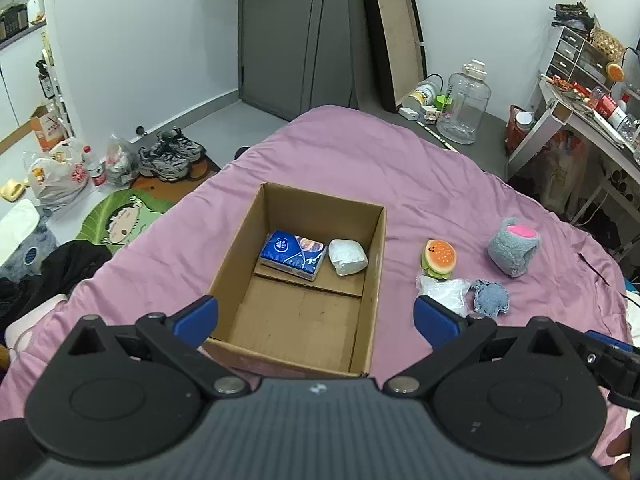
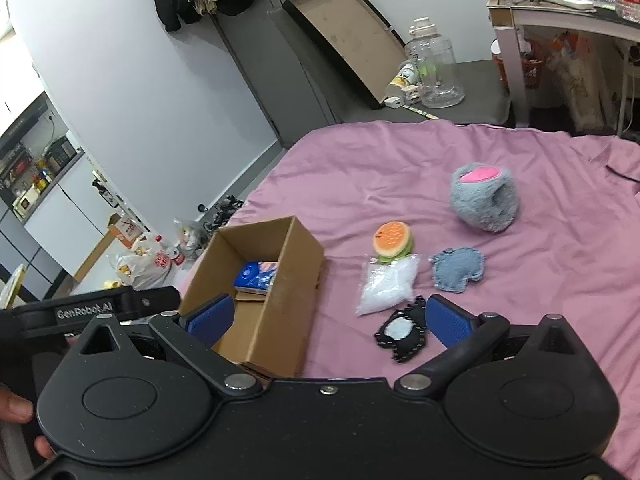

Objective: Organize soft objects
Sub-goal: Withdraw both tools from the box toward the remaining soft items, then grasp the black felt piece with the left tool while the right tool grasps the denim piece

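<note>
So the cardboard box sits open on the pink bedsheet, with a blue tissue pack and a white wrapped bundle inside at its far end. Out at 3 o'clock from the box are a burger plush, a clear bag of white stuff, a blue denim piece and a grey fluffy plush. The left gripper hangs over the box, jaws spread wide, holding nothing. The right gripper is wide open too, a black-and-white pouch just inside its right finger.
</note>
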A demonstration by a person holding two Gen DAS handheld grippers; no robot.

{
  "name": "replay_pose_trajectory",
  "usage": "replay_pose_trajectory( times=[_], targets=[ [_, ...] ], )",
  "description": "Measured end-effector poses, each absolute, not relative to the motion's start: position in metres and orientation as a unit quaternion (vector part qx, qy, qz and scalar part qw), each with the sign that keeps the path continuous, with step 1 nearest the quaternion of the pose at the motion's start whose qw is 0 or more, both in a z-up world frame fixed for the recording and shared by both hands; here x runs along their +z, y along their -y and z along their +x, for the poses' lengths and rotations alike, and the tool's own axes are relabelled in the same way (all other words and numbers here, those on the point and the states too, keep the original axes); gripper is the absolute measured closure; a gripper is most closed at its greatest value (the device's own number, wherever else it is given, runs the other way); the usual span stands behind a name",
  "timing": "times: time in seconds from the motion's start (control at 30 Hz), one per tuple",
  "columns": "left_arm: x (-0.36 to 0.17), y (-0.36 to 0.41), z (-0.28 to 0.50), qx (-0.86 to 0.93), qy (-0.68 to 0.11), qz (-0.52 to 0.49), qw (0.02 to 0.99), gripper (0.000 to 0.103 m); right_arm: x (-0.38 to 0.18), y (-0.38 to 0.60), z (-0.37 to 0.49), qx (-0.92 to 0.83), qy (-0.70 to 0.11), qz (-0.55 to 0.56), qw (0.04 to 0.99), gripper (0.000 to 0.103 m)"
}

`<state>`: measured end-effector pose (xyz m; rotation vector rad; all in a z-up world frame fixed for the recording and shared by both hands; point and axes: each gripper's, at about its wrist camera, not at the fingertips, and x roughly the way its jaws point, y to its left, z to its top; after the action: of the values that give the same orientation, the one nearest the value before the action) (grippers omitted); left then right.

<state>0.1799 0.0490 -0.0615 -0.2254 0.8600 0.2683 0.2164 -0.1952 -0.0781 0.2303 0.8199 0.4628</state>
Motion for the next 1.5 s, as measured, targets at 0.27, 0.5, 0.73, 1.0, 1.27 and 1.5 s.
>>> replay_pose_trajectory(
  times=[0.27,0.5,0.73,1.0,1.27,1.5],
  targets=[
    [-0.058,-0.036,0.18,0.134,-0.421,-0.108,0.89,0.0,-0.085,0.223,0.224,0.205,-0.4,0.134,0.883,0.0],
    [-0.062,-0.016,0.187,0.113,-0.429,-0.105,0.89,0.0,-0.092,0.247,0.233,0.177,-0.405,0.158,0.883,0.0],
    [-0.072,0.007,0.199,0.092,-0.432,-0.101,0.891,0.0,-0.101,0.265,0.243,0.154,-0.41,0.179,0.881,0.0],
    [-0.086,0.03,0.212,0.067,-0.433,-0.106,0.893,0.001,-0.114,0.287,0.257,0.119,-0.413,0.214,0.877,0.0],
    [-0.103,0.048,0.226,0.065,-0.435,-0.113,0.891,0.008,-0.135,0.3,0.272,0.117,-0.426,0.252,0.861,0.002],
    [-0.127,0.065,0.242,0.068,-0.455,-0.118,0.88,0.015,-0.146,0.3,0.283,0.114,-0.432,0.248,0.86,0.006]
  ],
)
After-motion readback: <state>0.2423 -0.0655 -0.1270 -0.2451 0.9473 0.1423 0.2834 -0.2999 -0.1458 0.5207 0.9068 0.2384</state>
